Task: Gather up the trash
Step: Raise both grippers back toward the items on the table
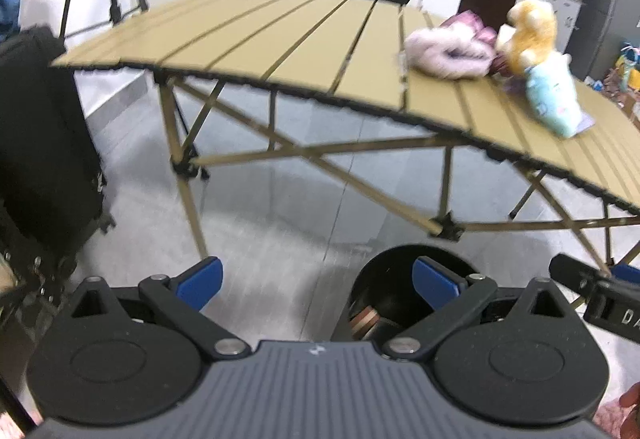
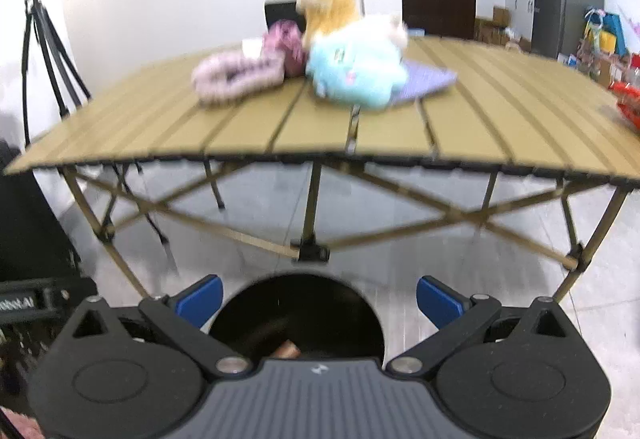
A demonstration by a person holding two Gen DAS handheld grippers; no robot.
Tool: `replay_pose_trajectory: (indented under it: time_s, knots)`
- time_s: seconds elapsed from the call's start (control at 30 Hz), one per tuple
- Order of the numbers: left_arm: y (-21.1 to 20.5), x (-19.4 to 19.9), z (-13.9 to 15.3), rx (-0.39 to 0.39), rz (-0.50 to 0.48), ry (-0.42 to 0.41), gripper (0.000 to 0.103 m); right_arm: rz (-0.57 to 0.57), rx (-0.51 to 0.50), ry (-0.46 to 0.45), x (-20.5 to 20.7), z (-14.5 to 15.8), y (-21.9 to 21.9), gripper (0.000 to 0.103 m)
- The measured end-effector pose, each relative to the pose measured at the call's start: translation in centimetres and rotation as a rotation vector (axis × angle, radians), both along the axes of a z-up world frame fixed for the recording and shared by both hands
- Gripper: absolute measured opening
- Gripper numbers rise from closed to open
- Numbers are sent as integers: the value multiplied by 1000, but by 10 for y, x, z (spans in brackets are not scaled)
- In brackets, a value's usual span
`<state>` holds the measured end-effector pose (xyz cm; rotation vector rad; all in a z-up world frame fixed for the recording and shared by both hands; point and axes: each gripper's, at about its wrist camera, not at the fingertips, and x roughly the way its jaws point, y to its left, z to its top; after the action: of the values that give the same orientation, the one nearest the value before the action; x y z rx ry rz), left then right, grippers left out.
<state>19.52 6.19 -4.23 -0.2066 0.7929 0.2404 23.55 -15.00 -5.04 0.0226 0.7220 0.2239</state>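
Table of tan slats fills the middle of both views, its crossed legs standing on a pale floor. Toys crowd the top: a pink plush, a blue plush and a yellow plush pressed together above centre in the right view, with a purple sheet tucked under the blue one. A red wrapper, probably the trash left to collect, lies apart at the right edge. The bin, black and round, stands on the floor at lower centre, directly between the right gripper's blue pads. The left gripper hangs beside it, one pad over the rim. Both grippers are spread wide and hold nothing.

To do the next step well, the right gripper should rise clear of the table's near edge, swing right to the wrapper and close on a raised fold without nudging the toys.

Motion blur softens everything. The wrapper is cut off by the frame edge, so its full shape cannot be told. Something pinkish-brown lies in the bin, too dark to identify. A tripod stands at upper left.
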Motion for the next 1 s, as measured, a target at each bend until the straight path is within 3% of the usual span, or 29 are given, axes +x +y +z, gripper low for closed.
replay_pose_trajectory:
  time_s: [0.5,0.77,1.0]
  knots:
    - [-33,38,56,17,-36,-162,103,-82,83,-266,21,65,-40,103]
    - [-34,72,73,64,-21,-203,103,-112,133,-357,50,73,-46,103]
    - [-28,103,74,62,-10,-200,103,-116,156,-384,81,68,-48,103]
